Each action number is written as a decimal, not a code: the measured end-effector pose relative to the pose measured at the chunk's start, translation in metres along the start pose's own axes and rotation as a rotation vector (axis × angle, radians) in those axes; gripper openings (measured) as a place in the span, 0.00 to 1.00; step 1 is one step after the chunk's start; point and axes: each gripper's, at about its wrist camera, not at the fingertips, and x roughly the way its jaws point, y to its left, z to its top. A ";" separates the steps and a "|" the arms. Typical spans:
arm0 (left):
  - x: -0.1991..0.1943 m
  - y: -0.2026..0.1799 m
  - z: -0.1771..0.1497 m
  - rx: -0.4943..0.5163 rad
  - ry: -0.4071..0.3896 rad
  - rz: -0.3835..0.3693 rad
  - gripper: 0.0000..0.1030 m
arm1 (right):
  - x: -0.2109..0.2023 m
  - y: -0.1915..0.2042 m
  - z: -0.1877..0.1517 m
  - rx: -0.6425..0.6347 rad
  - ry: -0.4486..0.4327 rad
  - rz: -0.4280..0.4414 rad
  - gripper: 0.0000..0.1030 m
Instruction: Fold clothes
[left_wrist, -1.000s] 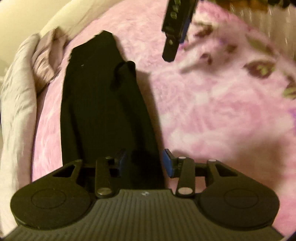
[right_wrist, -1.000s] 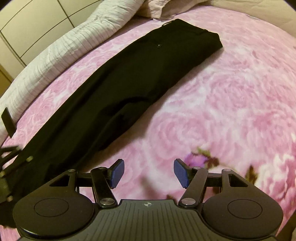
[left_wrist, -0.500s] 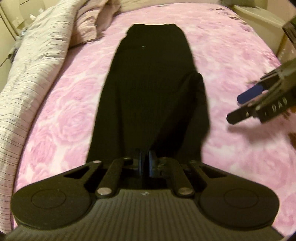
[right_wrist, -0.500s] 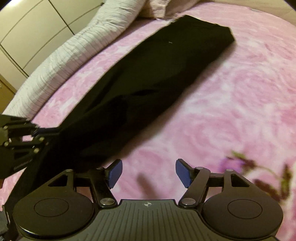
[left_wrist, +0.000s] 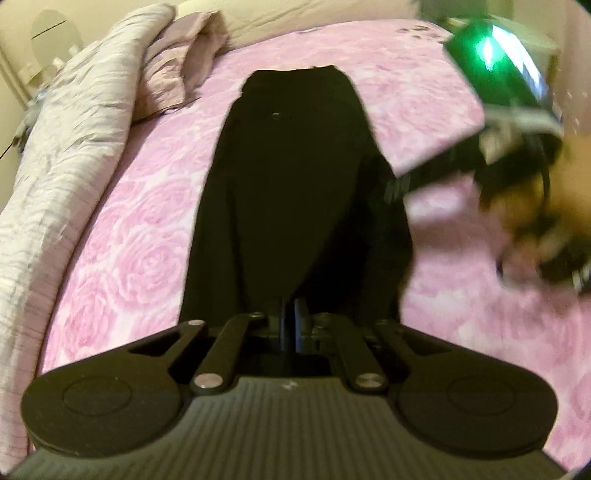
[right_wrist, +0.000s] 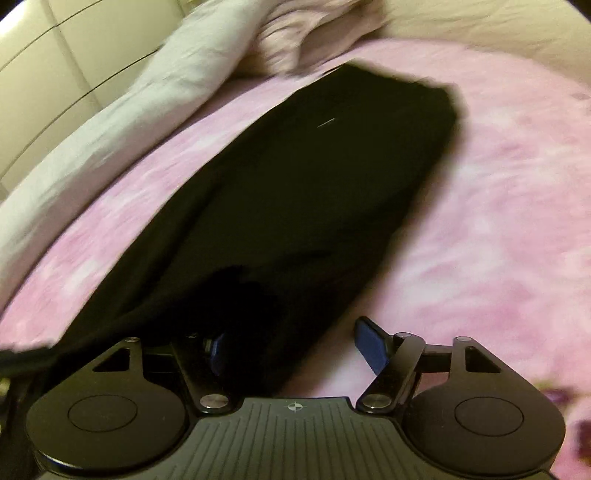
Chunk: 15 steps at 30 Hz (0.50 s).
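Observation:
Black trousers (left_wrist: 291, 184) lie lengthwise on the pink rose-patterned bedspread (left_wrist: 122, 236), waistband at the far end. My left gripper (left_wrist: 290, 328) is shut on the near hem of the trousers. My right gripper (right_wrist: 295, 347) is open, its jaws astride the near edge of the trousers (right_wrist: 295, 206); the left blue pad (right_wrist: 218, 350) is partly hidden by the cloth. In the left wrist view the right gripper's body (left_wrist: 517, 122) shows blurred at the right, over the trousers' right edge.
A rolled white quilt (left_wrist: 55, 155) and a pale pink pillow (left_wrist: 173, 62) lie along the left side of the bed. Cream wardrobe doors (right_wrist: 55, 74) stand beyond the quilt. The bedspread is open pink to the right of the trousers.
My left gripper shut on the trouser hem and holds it. My right gripper moved left from the bare bedspread onto the trousers' near edge, still open.

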 end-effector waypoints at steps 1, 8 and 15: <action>0.000 -0.005 -0.001 0.022 -0.003 -0.007 0.04 | -0.008 -0.014 0.001 0.038 -0.011 -0.026 0.64; 0.007 -0.076 -0.029 0.329 0.018 -0.062 0.09 | -0.036 -0.062 -0.014 0.111 -0.002 -0.027 0.64; 0.000 -0.087 -0.048 0.317 0.062 -0.110 0.14 | -0.041 -0.064 -0.015 0.000 0.030 0.000 0.65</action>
